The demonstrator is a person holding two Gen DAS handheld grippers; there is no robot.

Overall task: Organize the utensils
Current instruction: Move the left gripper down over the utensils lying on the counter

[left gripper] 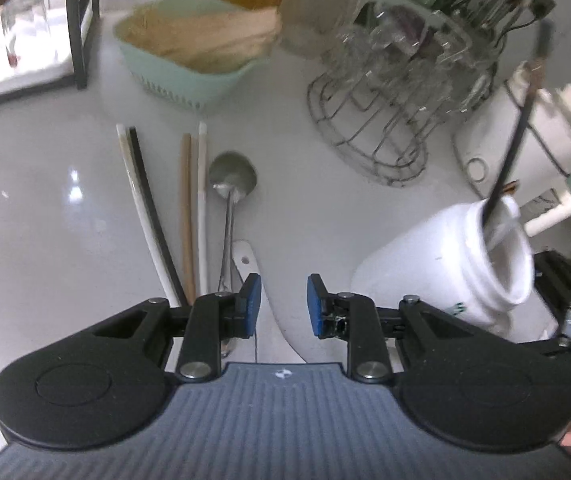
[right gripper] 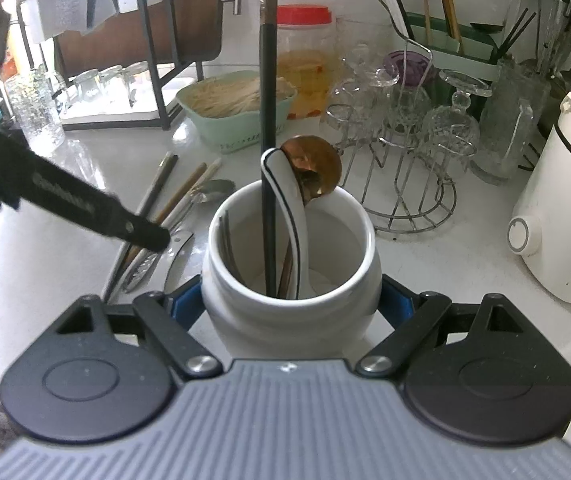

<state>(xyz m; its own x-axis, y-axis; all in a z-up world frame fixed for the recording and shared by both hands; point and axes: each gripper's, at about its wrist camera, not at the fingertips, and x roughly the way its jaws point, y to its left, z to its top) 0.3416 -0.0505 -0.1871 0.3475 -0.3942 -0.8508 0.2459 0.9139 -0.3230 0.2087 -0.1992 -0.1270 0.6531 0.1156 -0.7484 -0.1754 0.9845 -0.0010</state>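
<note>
Your right claw pinches the white jar between its blue pads, one on each side of the body; inside the jar stand a black chopstick, a white spoon and a copper spoon; your left claw is spread and holds nothing, hovering over the surface with the jar just to its right.

The loose utensils lie ahead of and partly beneath the left claw: a white and a black chopstick, a tan chopstick, a white-tipped chopstick, a metal spoon, and a white handle running under the gap between the pads.

Mind these risks, as I judge them; the chopsticks lie close together, so a wide bite may catch two or nudge the neighbours out of line; the surface looks glossy, so a thin stick may skid away from a closing pad; the jar appears tilted in the left view, and tipping it further could spill the tall black chopstick; the wire glass rack sits ahead of the jar, so a careless swing could knock it.
</note>
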